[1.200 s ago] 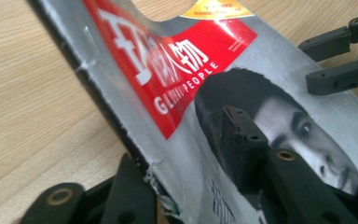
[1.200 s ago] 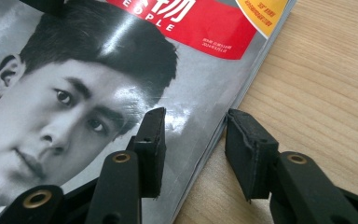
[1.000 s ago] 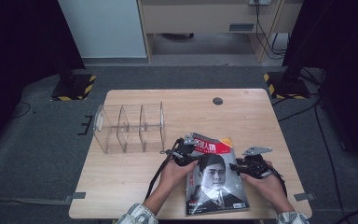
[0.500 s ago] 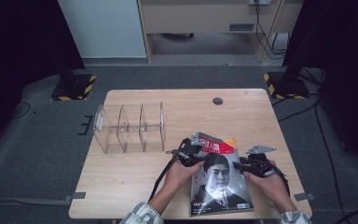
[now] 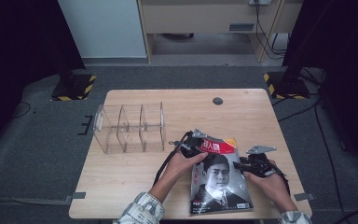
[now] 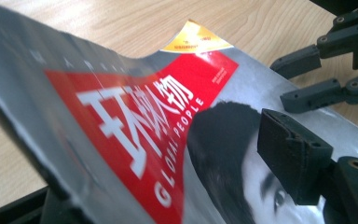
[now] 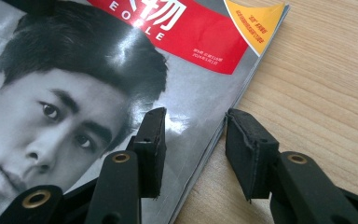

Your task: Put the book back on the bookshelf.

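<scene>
since a second ago the magazine [image 5: 219, 179] has slid a bit toward the person's edge of the desk [image 5: 135, 182] and its top left corner has lifted; both hands followed it. it lies face up on the near right part of the desk, the clear divider rack [image 5: 128, 128] well apart to the left.

left gripper [image 5: 192, 147] sits at the magazine's top left corner; in the left gripper view the cover curls up over the lower finger while the upper finger [image 6: 291, 156] stands off the paper, so the fingers look apart, not clamped. right gripper [image 7: 193, 149] straddles the right edge, one finger over the cover, the other over bare desk, fingers clearly apart, nothing pinched.

handling, my guess: thin, light, floppy, glossy cover so likely slippery. it bends wherever it is lifted, as the curled corner shows. a pinch on a few loose pages would fan or tear them. better hold is probably the whole thickness at an edge, close to the spine if that can be reached, with the other gripper steadying the opposite edge. which edge is the spine i cannot tell.
</scene>
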A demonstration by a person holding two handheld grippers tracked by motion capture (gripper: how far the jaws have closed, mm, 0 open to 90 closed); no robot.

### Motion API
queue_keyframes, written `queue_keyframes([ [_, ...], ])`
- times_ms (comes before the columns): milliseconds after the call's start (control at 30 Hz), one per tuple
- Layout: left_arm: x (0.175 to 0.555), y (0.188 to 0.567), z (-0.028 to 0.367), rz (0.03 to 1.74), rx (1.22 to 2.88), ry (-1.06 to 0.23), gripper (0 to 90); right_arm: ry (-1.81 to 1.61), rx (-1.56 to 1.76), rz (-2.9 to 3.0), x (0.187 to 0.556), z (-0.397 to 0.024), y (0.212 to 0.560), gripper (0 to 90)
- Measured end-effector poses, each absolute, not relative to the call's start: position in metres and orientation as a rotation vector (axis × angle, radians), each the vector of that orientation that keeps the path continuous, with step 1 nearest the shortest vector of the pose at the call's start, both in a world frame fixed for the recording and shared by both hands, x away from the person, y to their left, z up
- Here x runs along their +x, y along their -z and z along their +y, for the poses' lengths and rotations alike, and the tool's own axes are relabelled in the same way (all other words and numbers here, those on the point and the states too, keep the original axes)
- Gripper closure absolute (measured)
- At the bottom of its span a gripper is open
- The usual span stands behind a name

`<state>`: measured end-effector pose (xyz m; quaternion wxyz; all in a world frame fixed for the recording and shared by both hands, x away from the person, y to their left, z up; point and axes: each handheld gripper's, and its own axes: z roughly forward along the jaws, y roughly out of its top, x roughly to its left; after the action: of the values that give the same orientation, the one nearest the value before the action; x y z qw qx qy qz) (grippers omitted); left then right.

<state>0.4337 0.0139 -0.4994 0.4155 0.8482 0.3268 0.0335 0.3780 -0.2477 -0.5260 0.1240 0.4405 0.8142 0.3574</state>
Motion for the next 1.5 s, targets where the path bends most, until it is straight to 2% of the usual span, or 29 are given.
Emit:
queue_keyframes([
  [200, 0.440, 0.498, 0.011, 0.811, 2.127, -0.065, 29.5, -1.042, 1.275, 2.374, 0.378, -0.248, 0.526, 58.3],
  [267, 0.443, 0.498, 0.009, 0.820, 2.135, -0.020, 26.0, -1.042, 1.281, 2.373, 0.378, -0.247, 0.526, 58.3],
  [467, 0.444, 0.498, 0.007, 0.825, 2.151, -0.017, 28.8, -1.045, 1.281, 2.372, 0.378, -0.248, 0.526, 58.3],
  [700, 0.443, 0.496, 0.006, 0.851, 2.173, -0.054, 56.6, -1.049, 1.280, 2.368, 0.378, -0.248, 0.527, 57.7],
  [967, 0.445, 0.491, 0.010, 0.912, 2.136, -0.013, 77.3, -1.050, 1.279, 2.360, 0.378, -0.247, 0.527, 54.9],
  [1133, 0.444, 0.487, 0.008, 0.914, 2.129, -0.006, 81.4, -1.056, 1.301, 2.362, 0.379, -0.250, 0.526, 51.1],
  [1500, 0.438, 0.469, 0.008, 0.893, 2.078, -0.009, 84.3, -1.063, 1.396, 2.218, 0.381, -0.275, 0.519, 49.5],
])
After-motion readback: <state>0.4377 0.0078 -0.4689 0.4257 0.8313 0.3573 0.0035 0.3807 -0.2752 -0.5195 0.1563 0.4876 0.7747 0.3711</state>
